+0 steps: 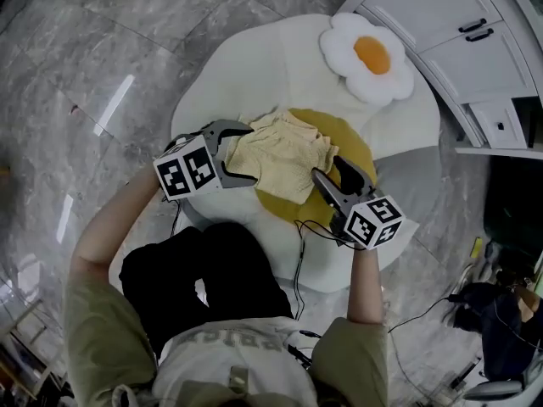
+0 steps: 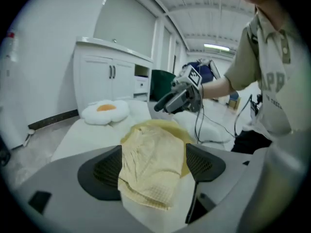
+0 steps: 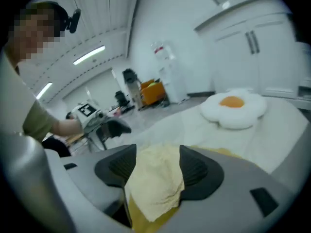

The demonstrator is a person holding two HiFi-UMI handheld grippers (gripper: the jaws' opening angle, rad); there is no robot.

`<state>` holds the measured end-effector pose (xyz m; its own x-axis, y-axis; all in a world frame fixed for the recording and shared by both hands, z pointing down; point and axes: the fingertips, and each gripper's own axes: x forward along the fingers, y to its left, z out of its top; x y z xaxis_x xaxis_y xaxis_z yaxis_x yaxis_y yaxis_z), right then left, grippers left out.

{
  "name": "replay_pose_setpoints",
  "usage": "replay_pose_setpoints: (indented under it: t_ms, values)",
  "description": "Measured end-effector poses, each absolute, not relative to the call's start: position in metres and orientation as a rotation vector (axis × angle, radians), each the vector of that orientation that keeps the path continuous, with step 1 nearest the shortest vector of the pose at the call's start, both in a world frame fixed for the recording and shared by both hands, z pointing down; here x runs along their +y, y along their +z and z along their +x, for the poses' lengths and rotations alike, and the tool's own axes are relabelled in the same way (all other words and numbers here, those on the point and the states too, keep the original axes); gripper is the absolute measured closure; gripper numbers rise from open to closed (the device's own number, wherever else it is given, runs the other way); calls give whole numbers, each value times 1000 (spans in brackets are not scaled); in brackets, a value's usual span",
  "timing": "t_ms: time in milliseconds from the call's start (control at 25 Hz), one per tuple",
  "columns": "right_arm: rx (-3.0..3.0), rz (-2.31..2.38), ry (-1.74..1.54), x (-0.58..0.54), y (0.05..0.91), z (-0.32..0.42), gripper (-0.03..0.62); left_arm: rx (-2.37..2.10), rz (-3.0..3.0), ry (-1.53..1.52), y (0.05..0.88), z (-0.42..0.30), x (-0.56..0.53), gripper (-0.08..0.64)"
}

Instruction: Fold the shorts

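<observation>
The pale yellow shorts [image 1: 278, 158] hang bunched between both tongs, over the yolk of an egg-shaped mat [image 1: 254, 66]. The left tongs [image 2: 153, 163] clench one edge, the right tongs [image 3: 158, 168] the opposite. A fried-egg cushion [image 1: 371, 58] lies beyond them.

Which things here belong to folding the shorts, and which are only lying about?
For the job: shorts, left gripper, right gripper, the mat beneath.
Lying about: egg pillow, cabinet, cable.

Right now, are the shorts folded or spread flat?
Partly folded: the shorts lie doubled and rumpled, with cloth clamped in the left tool and the right tool.
</observation>
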<state>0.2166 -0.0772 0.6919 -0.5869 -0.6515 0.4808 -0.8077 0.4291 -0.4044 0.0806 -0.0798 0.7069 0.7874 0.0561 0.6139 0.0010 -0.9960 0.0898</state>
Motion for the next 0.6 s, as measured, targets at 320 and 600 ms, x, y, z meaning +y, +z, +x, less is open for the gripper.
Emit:
replay_pose_setpoints:
  t_ms: [320,600]
  values:
    - [-2233,2111,585,-72,585,256,314,-494,2921,693,616,75,-111,163]
    - [-1960,2438,189,-40,377,282,446,-1104,3078,424,410,40,-122,192]
